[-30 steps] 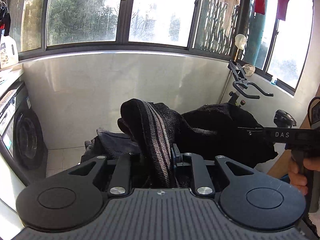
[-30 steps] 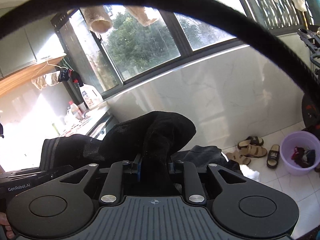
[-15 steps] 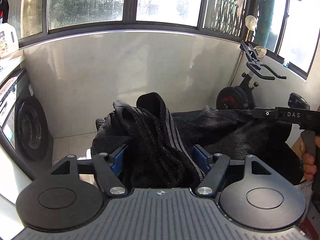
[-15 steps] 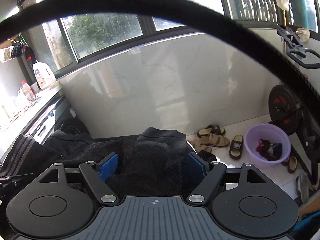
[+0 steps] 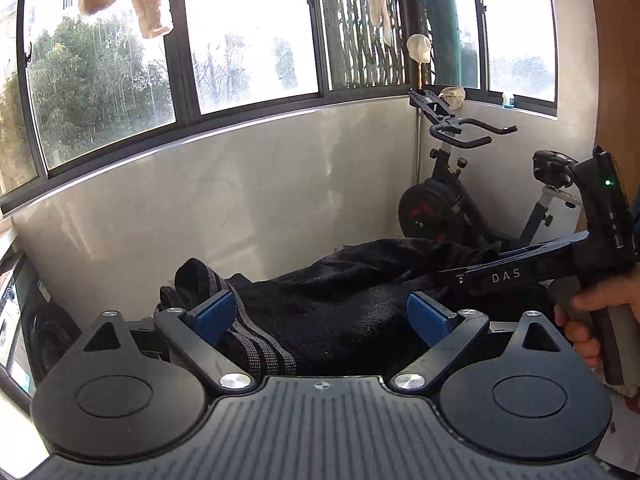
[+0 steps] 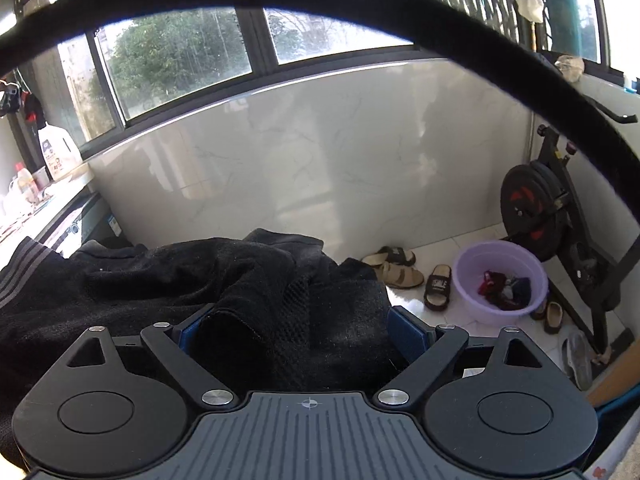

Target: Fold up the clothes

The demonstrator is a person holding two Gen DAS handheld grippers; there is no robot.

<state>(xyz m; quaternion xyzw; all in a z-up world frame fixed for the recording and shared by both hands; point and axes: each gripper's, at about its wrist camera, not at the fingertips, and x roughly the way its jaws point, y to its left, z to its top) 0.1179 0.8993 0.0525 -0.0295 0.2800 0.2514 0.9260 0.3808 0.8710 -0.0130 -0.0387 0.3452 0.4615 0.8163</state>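
Both grippers have been opened since a second ago, when each was clamped on a bunch of raised cloth; the black garment has since been lowered and spread.

Left wrist view: the left gripper [image 5: 320, 314] is seen wide open, its blue pads [image 5: 210, 314] apart with the black garment [image 5: 340, 300] lying slack between them, nothing pinched. A grey-striped band [image 5: 260, 344] of the garment runs across the lower left of centre. At right, the right gripper [image 5: 532, 264] is held by a hand [image 5: 600, 312] over the cloth's far end.

Right wrist view: the right gripper's jaws are likewise spread wide, with rumpled black cloth [image 6: 240, 280] heaped between and nothing gripped. The garment fills the lower left and centre.

For a good fold, a single layer at an edge or corner is best taken on each side, so that bunching is avoided; the striped band offers a clear edge. What the cloth rests on cannot be told.

Open room is seen toward the wall. A purple basin [image 6: 500, 276], slippers [image 6: 400, 268] and an exercise bike [image 6: 548, 208] crowd the lower right.
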